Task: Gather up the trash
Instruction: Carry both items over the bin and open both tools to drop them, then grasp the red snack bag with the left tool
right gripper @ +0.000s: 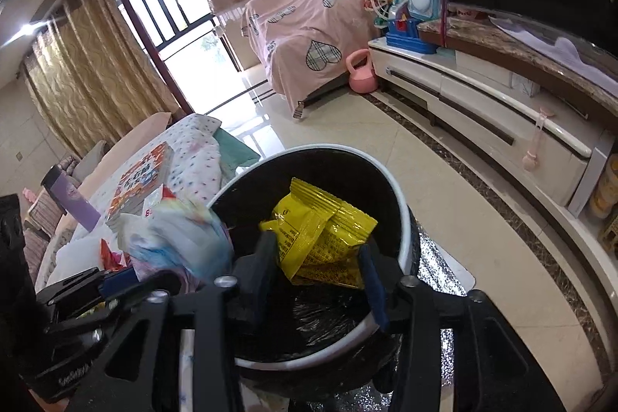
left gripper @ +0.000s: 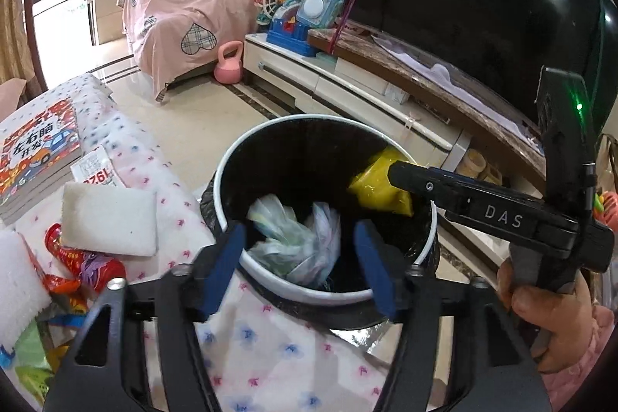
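L gripper (left gripper: 299, 265) open, R gripper (right gripper: 318, 280) clamped.

Bin (left gripper: 425, 250) mouth half blocked by yellow packet (right gripper: 320, 242), crumpled bag (left gripper: 297, 242)

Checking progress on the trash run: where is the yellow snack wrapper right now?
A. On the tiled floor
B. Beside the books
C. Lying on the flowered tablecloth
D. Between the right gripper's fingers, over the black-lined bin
D: the yellow snack wrapper sits between the fingers of the right gripper, over the black-lined bin.
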Demonstrator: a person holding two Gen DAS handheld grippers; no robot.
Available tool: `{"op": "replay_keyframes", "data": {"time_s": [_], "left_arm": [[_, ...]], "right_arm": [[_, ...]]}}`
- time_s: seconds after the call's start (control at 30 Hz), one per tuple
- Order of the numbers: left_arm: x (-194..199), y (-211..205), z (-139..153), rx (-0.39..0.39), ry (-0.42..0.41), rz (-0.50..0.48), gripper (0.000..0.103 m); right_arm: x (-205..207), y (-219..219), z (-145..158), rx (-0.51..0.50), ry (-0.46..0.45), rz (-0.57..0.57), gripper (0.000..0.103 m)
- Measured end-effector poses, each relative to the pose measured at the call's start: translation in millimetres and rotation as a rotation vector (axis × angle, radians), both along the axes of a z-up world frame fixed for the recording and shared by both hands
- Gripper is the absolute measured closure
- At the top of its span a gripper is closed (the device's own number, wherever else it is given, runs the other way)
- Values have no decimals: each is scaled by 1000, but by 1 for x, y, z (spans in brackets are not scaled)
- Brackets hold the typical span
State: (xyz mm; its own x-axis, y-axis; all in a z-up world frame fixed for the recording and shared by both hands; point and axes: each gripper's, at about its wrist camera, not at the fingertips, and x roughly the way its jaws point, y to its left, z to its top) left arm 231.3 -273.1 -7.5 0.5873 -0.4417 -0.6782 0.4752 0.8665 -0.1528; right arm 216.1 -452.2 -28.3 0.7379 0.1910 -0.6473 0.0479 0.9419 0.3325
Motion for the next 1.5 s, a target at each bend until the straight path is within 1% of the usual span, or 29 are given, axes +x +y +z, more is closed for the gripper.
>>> {"op": "replay_keyframes", "data": {"time_s": [0.03,0.07,0.1,0.13,0.17,0.2,0.23,0.33,0.37,0.43,0.57,0.73,1.0,1.13,1.27,1.33,1.5], "left_arm": [[-3,3,2,-3,-1,3,40],[-4,6,3,-5,-2,8,39],[-7,9,3,-8,-3,14,37],[-11,15,4,-15,-3,21,36],[-15,19,5,-20,-4,28,33],[-18,23,6,-24,-6,34,30],[-23,28,7,-29,-8,42,30],[-38,46,9,-47,-6,68,30],[-44,54,10,-64,4,77,30],[-56,66,12,-87,13,89,29],[-78,87,14,-89,-3,110,29],[-101,118,15,-92,-13,150,29],[-126,174,5,-99,-2,272,29],[-131,192,-6,-93,23,309,28],[-126,198,-16,-98,60,325,28],[-124,198,-17,-110,71,320,28],[-112,191,-31,-97,103,300,29]], "right_arm": [[-1,-1,0,3,0,-5,38],[-3,-3,1,9,-4,-10,35],[-4,-4,2,16,-7,-14,33],[-7,-4,2,22,-12,-17,30],[-9,-4,3,28,-16,-22,27],[-11,-4,4,34,-21,-25,27],[-14,-3,6,41,-26,-25,26],[-24,4,8,63,-45,-19,14],[-29,8,9,72,-55,-17,12],[-36,15,10,76,-64,-13,11],[-51,31,7,117,-67,-4,10],[-65,52,3,141,-54,17,10],[-89,85,-8,170,-34,56,9],[-95,102,-14,177,-17,80,9],[-102,121,-19,178,-6,109,9],[-104,128,-20,174,-4,120,9],[-105,142,-22,166,0,142,9]]}}
